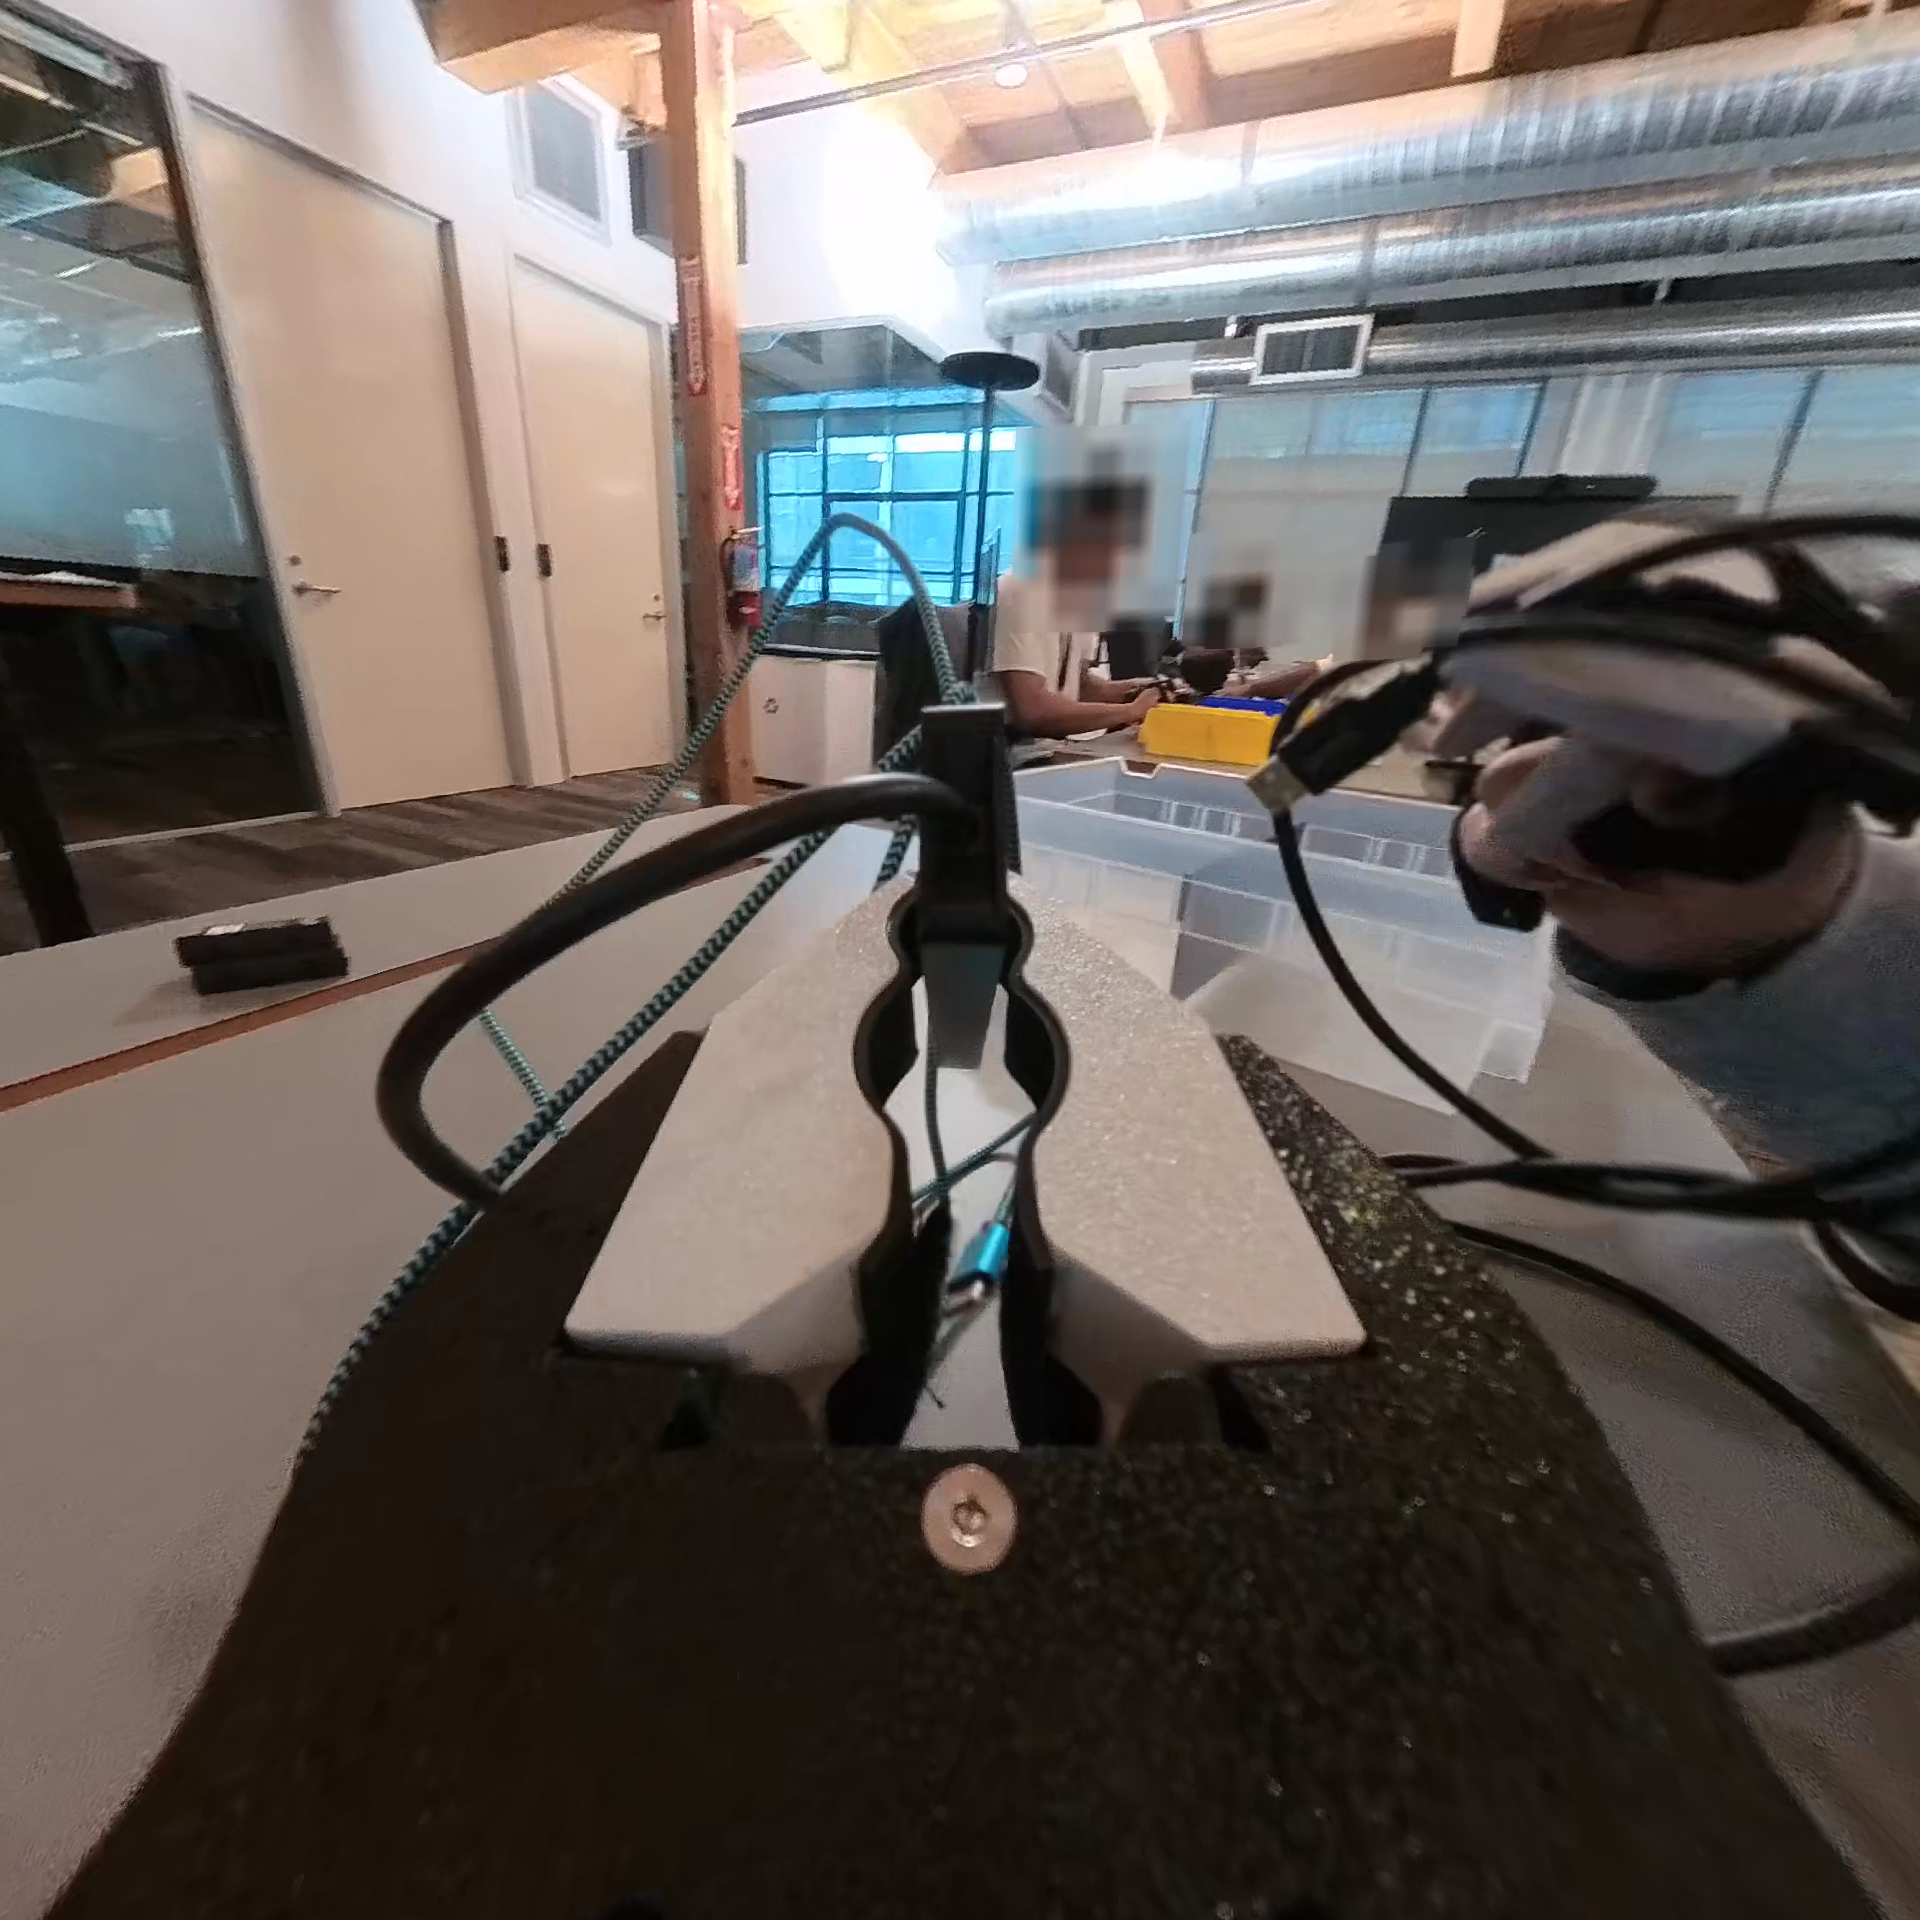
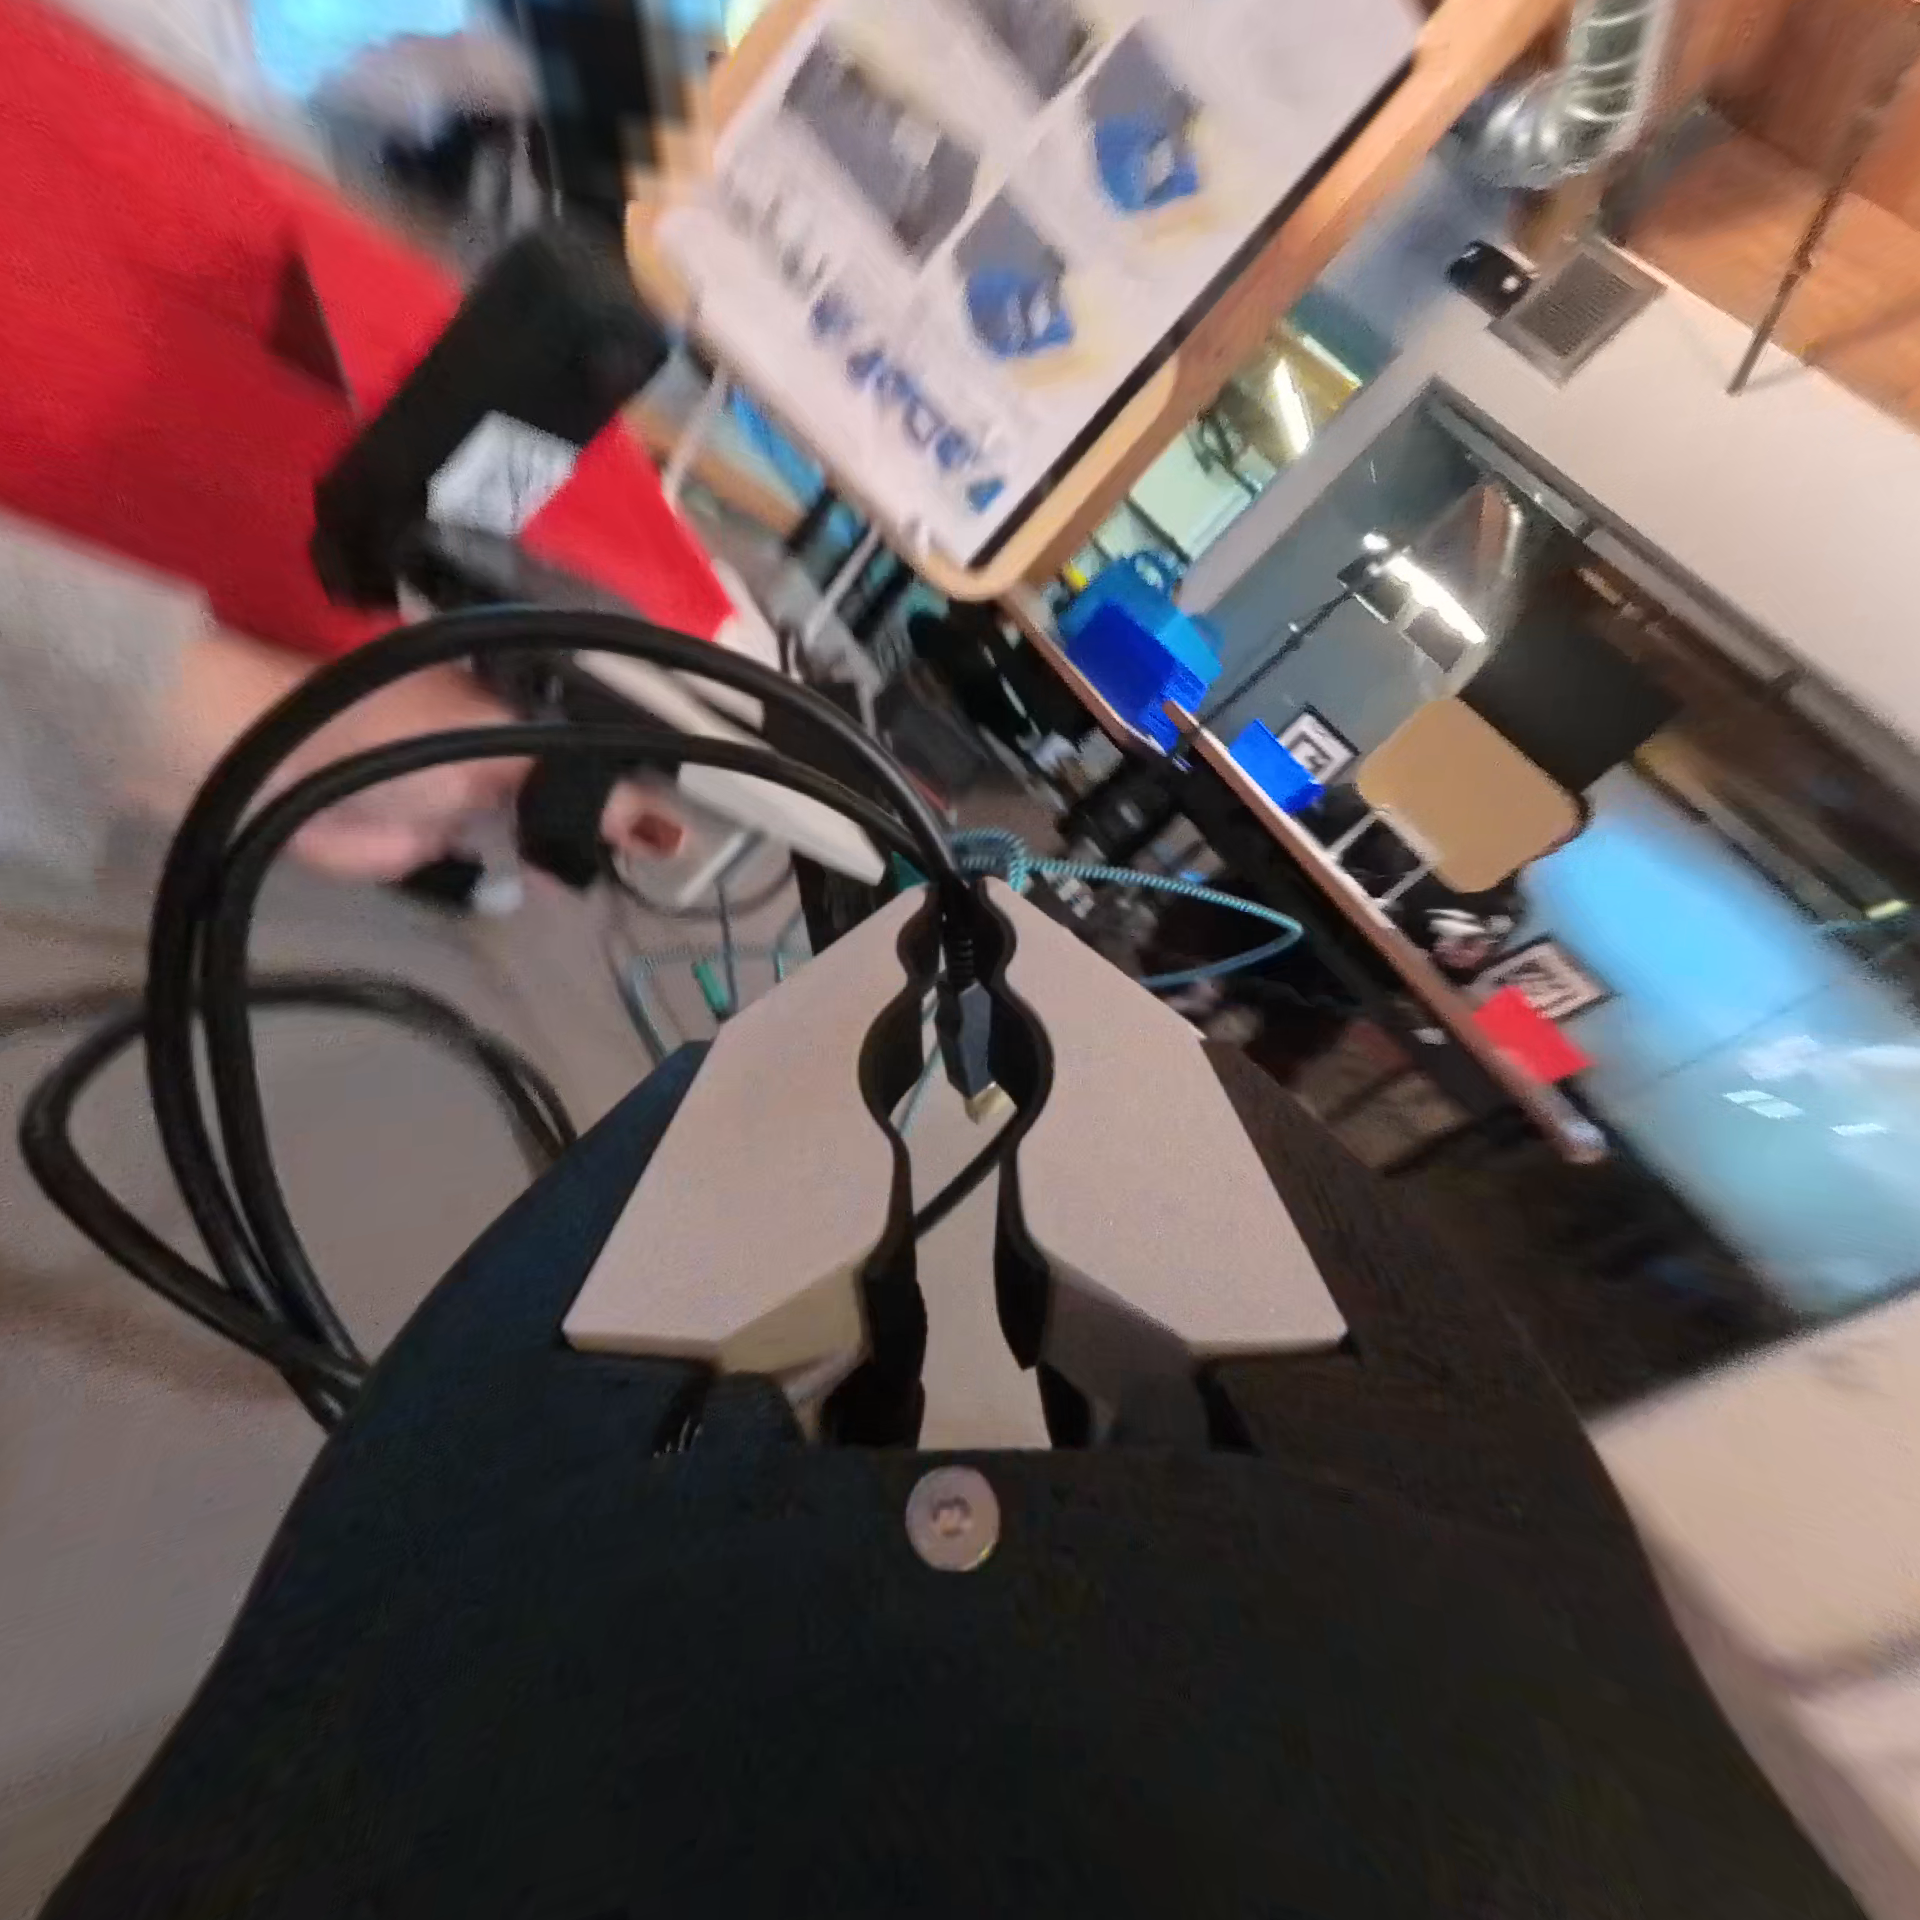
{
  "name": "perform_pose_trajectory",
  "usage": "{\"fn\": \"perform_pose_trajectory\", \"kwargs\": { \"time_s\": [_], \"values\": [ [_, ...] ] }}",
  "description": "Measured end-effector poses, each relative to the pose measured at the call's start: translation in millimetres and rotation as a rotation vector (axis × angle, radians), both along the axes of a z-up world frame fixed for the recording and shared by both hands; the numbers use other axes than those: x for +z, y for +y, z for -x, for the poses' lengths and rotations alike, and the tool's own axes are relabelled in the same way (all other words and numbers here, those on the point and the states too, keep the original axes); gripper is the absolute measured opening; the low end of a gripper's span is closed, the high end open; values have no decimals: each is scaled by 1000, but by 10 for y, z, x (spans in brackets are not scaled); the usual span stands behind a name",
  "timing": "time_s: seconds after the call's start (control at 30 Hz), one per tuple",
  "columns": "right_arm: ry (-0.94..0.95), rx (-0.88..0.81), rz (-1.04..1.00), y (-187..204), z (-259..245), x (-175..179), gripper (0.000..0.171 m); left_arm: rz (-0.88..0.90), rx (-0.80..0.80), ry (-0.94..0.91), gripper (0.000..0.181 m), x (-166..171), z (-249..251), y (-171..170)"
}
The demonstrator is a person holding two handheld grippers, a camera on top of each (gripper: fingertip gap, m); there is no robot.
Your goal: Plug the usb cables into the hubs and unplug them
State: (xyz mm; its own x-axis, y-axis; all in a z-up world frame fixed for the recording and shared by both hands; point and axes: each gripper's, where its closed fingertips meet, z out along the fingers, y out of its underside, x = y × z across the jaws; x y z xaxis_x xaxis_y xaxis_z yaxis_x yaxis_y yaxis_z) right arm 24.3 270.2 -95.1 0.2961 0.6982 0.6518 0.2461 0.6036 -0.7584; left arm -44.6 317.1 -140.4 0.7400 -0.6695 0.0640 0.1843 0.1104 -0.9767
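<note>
In the left wrist view, my left gripper is shut on a black USB hub and holds it upright above the grey table. A black cable and a teal braided cable run off the hub to the left. A teal plug lies below the fingers. My right gripper is at the upper right, apart from the hub, with a black USB plug sticking out towards it. In the blurred right wrist view, my right gripper is shut on the black USB cable, its plug pointing back between the fingers.
Clear plastic bins stand behind the hub, with a yellow bin farther back where people sit. A small stack of black items lies at the table's left. More black cables trail across the table on the right.
</note>
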Motion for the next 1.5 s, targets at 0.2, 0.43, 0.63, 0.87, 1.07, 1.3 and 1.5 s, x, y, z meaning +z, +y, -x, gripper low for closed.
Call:
{"fn": "perform_pose_trajectory", "kwargs": {
  "time_s": [0.2, 0.43, 0.63, 0.87, 1.07, 1.3, 1.5],
  "values": [
    [252, 187, 439, 69, -44, 138, 3, 1, -42, 5, 7, -16, -65, -27],
    [-146, -48, 715, 412, -2, -626, 2, 37, -13, 52, 7, -101, -72, 28],
    [-447, -302, 450, 638, -181, -813, 2, 79, -2, 88, 8, -186, -82, 66],
    [-447, -276, -166, 474, -19, -322, 2, 74, -31, 58, 7, -155, -92, 43],
    [199, 223, 113, -194, 73, 393, 3, 31, -324, -138, 7, 103, -212, -245],
    [744, 829, 812, -272, -238, 784, 2, 4, -579, -292, 7, 273, -256, -498],
    [970, 1201, 1227, -143, -364, 874, 2, -33, -747, -377, 8, 396, -250, -703]
  ]
}}
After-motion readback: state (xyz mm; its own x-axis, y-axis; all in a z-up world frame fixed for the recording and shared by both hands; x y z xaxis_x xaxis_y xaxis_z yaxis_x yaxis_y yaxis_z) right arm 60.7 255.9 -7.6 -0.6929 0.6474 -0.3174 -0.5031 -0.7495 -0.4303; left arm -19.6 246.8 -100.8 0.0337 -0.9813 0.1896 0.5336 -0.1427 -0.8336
